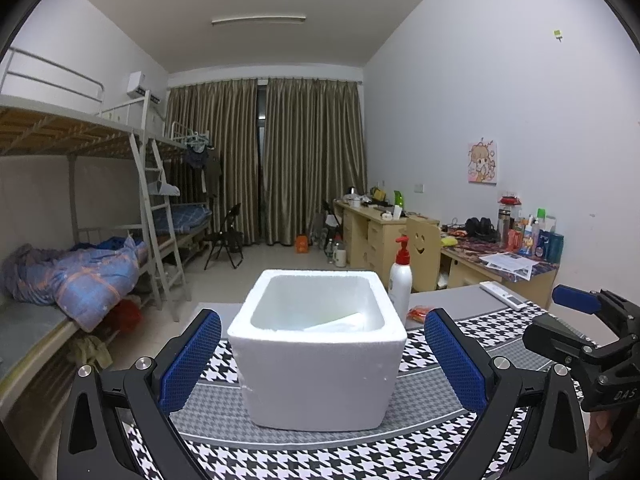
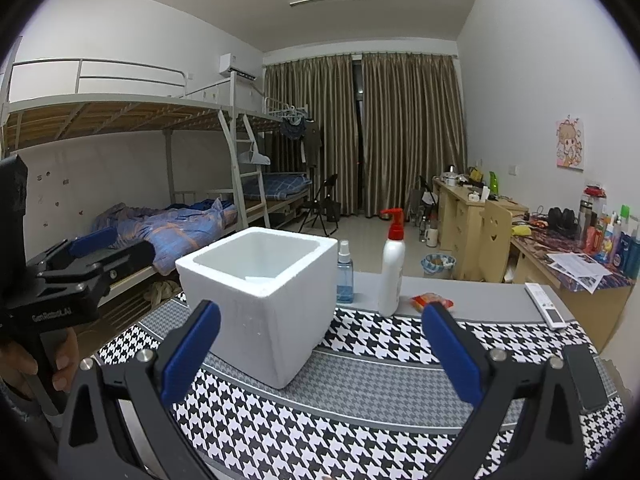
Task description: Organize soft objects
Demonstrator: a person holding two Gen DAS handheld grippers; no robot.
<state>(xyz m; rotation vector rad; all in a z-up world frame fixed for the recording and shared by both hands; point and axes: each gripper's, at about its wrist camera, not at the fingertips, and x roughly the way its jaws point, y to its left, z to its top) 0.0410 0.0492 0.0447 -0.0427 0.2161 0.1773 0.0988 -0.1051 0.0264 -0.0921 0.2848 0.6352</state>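
Both claws hang with fingers wide apart, holding nothing: the left claw [image 1: 322,358] straddles the white foam box [image 1: 320,354] on the houndstooth-covered bench [image 1: 360,456], the right claw [image 2: 320,354] right of it. Beyond stands a red-capped pump bottle [image 2: 391,264], an orange soft packet [image 2: 432,302] beside it.

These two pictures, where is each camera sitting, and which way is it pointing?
Left wrist view: sits on the left gripper, looks straight over the foam box toward the curtains; its open blue fingers frame the box, and the right gripper shows at the right edge.
Right wrist view: sits on the right gripper, sees the box from its right corner; the left gripper and a hand show at the left.
Shared: box, pump bottle, houndstooth cloth, remote.
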